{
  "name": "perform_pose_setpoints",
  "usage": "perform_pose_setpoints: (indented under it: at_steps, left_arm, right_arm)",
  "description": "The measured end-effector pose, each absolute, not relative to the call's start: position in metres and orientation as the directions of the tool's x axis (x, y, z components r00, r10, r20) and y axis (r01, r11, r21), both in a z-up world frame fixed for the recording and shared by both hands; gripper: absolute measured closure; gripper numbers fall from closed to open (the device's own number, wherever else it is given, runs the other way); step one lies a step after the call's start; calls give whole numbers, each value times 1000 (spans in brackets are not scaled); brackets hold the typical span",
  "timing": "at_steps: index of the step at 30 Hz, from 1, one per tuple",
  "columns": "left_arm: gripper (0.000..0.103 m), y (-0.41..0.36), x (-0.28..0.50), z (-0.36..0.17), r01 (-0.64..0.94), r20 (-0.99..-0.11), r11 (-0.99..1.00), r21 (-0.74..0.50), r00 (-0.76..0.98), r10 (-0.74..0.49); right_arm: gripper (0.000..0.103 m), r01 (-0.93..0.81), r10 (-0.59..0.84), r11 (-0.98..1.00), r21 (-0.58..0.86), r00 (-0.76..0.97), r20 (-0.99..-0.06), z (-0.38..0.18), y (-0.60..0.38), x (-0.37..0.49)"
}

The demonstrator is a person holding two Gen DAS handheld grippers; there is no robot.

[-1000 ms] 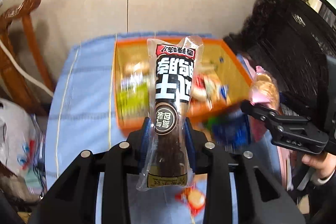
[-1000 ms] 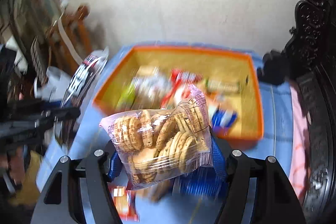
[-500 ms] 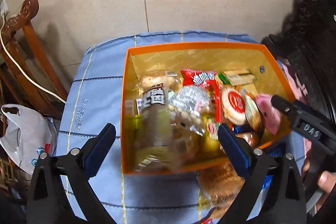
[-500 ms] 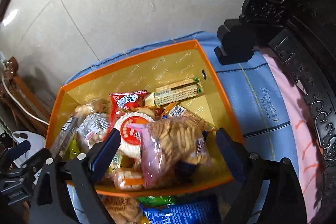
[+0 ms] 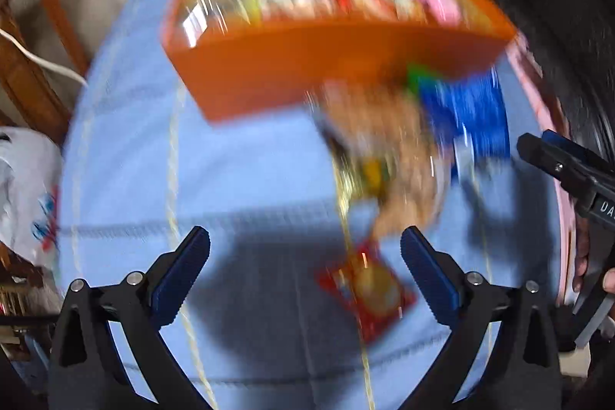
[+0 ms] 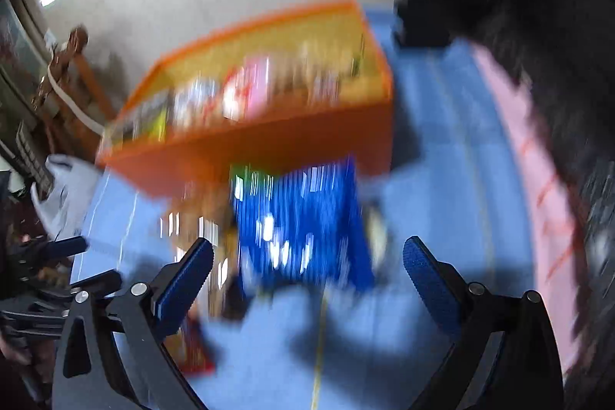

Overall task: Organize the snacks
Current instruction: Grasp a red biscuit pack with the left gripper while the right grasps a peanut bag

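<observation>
Nearest in the left wrist view, a small red snack packet (image 5: 367, 291) is seen lying on the blue cloth (image 5: 246, 171) between the fingers of the left claw (image 5: 305, 271), though it is not touched by them. The left claw is spread wide and nothing is held. Beyond the packet a brownish clear bag (image 5: 392, 148) and a blue packet (image 5: 471, 118) are laid just in front of the orange box (image 5: 307, 68), which is filled with mixed snacks (too blurred to tell apart). The right claw (image 6: 307, 271) is opening, already wide, with nothing gripped; the blue packet (image 6: 303, 221) lies beyond its fingertips, near the orange box (image 6: 269, 148). No print on any wrapper can be read.
</observation>
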State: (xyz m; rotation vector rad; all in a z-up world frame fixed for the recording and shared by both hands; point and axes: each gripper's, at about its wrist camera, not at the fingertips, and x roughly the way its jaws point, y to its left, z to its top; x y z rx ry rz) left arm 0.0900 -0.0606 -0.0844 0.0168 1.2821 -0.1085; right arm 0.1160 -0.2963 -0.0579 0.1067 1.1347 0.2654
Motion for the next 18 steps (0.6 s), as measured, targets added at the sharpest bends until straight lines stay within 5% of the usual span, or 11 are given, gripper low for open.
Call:
perform_pose_setpoints:
  at_steps: [13, 16, 18]
  left_arm:
    - [6, -90, 87, -143, -72, -994, 994, -81, 78, -75]
    - [58, -96, 83, -154, -24, -997, 998, -63, 51, -62]
    - [58, -90, 75, -150, -27, -993, 996, -84, 86, -82]
  right_arm:
    - [3, -168, 262, 961, 218, 321, -910, -82, -292, 78]
    - [4, -152, 210, 974, 167, 343, -916, -81, -297, 72]
    - [4, -118, 169, 984, 137, 339, -925, -82, -302, 72]
